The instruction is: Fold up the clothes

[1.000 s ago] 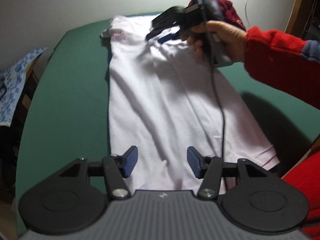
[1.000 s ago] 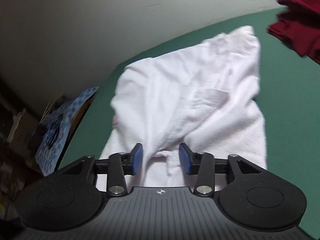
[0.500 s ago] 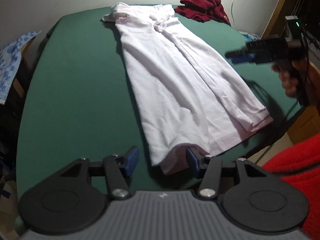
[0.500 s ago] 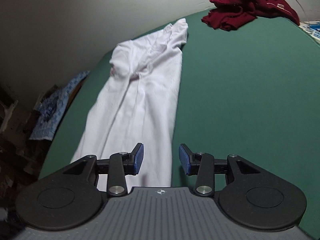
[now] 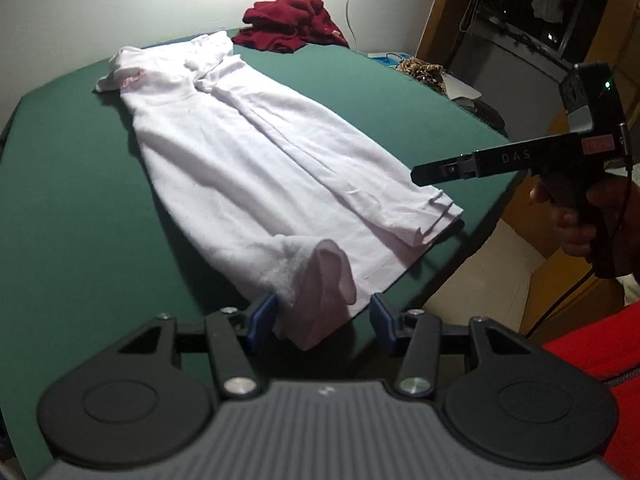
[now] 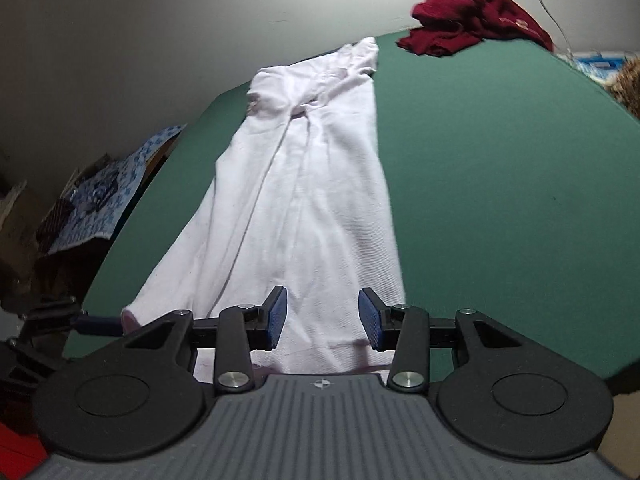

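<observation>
A long white garment (image 5: 260, 152) lies folded lengthwise on the green table (image 5: 72, 200), running from the far side to the near edge. My left gripper (image 5: 322, 320) is at its near left corner. The jaws stand apart and are closing, with a raised fold of the hem between them. The cloth rests against the left pad and is clear of the right one. My right gripper (image 6: 322, 318) hovers open over the near hem of the white garment (image 6: 304, 200), with nothing pinched. In the left wrist view a hand (image 5: 576, 228) holds the right gripper (image 5: 416, 174) at the right.
A crumpled dark red garment (image 5: 292, 24) lies at the table's far end, also visible from the right wrist (image 6: 476, 16). Blue patterned cloth (image 6: 104, 196) sits beyond the table's left edge. A red sleeve (image 5: 600, 360) fills the lower right. Bare green table (image 6: 500, 200) lies right of the garment.
My right gripper pulled back from the garment's far end to the near hem and widened. The left gripper rolled and shifted, and the hem corner now stands up between its jaws.
</observation>
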